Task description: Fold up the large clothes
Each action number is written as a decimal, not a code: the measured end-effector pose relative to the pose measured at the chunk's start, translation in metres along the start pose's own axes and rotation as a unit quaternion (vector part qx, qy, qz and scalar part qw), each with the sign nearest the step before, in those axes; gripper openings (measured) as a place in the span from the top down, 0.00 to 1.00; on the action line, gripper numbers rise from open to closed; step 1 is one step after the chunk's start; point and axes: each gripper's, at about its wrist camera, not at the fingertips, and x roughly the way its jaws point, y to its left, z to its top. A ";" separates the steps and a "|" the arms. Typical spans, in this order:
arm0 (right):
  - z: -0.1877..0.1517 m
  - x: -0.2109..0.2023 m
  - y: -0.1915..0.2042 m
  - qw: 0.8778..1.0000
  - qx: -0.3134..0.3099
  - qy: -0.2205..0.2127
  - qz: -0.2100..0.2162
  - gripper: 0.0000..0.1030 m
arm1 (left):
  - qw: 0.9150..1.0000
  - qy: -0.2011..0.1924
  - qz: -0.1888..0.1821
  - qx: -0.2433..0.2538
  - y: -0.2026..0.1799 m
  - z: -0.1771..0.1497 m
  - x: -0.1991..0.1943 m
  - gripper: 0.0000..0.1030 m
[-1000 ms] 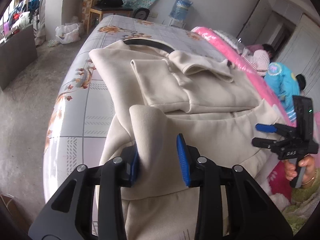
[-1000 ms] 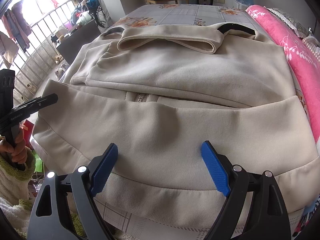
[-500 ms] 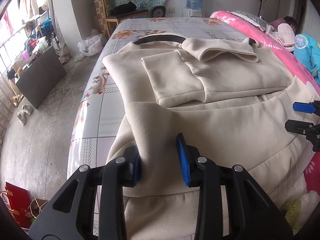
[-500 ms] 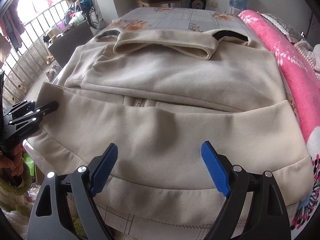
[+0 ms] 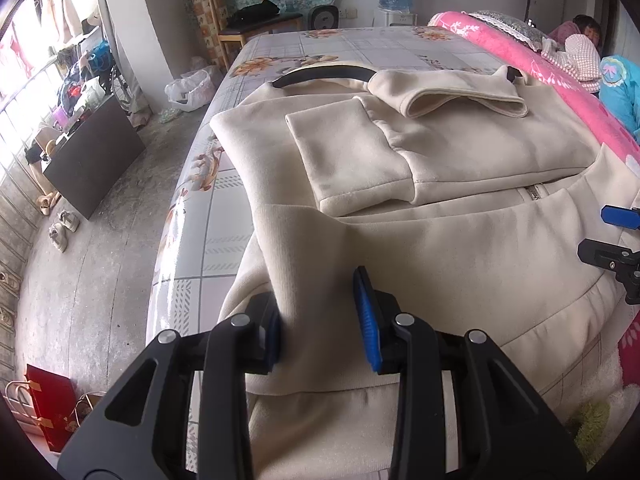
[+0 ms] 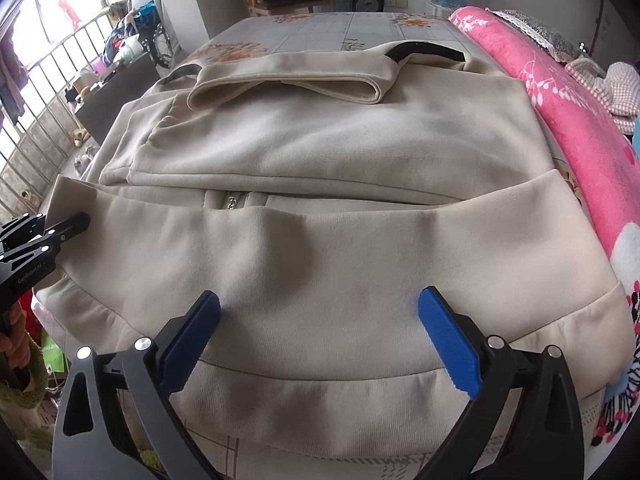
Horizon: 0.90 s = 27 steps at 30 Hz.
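Left claw (image 5: pixel 320 316) grips the cream jacket's (image 6: pixel 320 152) hem on the bed (image 5: pixel 360 44); right claw (image 6: pixel 320 344) spread wide above it, pink blanket (image 6: pixel 560 92) alongside.

We are pinching a fold with our left hand-held gripper (image 5: pixel 320 312), while our right hand-held gripper (image 6: pixel 320 336) is hanging spread wide.

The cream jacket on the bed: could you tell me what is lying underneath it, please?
Under the cream jacket lies the floral bed sheet, visible beyond its collar and along the left edge. A pink blanket lies beside it. Whatever lies directly beneath the jacket is covered.
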 end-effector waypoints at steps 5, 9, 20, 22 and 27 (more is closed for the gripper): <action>-0.002 0.000 0.002 1.000 -0.002 -0.007 -0.004 0.06 | 1.000 0.005 0.013 0.007 -0.003 0.001 -0.001 0.69; -0.003 -0.001 0.002 1.000 -0.003 -0.009 -0.003 0.06 | 1.000 0.009 0.016 0.002 -0.003 0.002 0.000 0.69; -0.004 0.000 0.002 1.000 -0.004 -0.010 -0.003 0.06 | 1.000 0.011 0.029 0.005 -0.007 0.002 0.000 0.69; -0.003 -0.001 0.002 1.000 -0.004 -0.010 -0.004 0.06 | 0.999 0.011 0.029 0.005 -0.007 0.002 0.000 0.69; -0.003 0.000 0.002 1.000 -0.004 -0.010 -0.004 0.06 | 0.999 0.011 0.029 0.005 -0.007 0.002 0.000 0.69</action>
